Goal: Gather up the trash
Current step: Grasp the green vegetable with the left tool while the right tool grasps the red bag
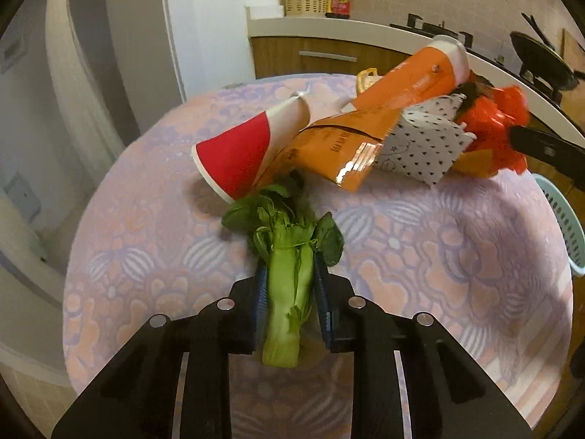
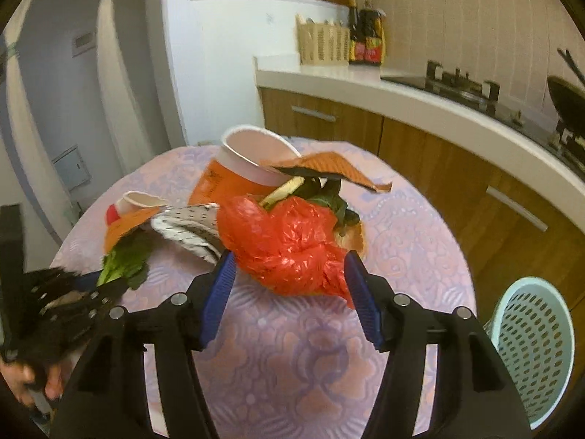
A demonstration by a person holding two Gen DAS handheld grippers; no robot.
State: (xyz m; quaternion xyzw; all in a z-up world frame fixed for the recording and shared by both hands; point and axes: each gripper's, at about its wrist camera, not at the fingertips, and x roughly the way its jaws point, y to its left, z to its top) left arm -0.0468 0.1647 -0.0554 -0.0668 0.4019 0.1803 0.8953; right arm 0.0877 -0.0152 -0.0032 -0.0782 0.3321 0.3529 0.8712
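The left gripper (image 1: 289, 289) pinches the greens (image 1: 290, 256) by the stalk, low over the table (image 1: 457, 256). The right gripper (image 2: 289, 285) is spread around the red bag (image 2: 285, 245); it should close low on the bunched plastic, then carry it to the basket (image 2: 533, 347) beside the table.

Leafy top of the green bok choy stalk (image 1: 289, 256) partly tucked under the red-and-white paper cup (image 1: 237, 157) and the torn orange cardboard wrapper (image 1: 329, 146). In the right wrist view, same stalk (image 2: 120, 263) blurred, lower end lost behind the smeared black left gripper (image 2: 84, 292). Pale blue perforated plastic basket (image 2: 530, 347) cut off by the frame edge. Base of the white polka-dot paper box (image 1: 420, 146) hidden behind the wrapper. Crumpled red plastic bag (image 2: 285, 241) covering whatever lies beneath. Bottle labels on the counter too small to read.
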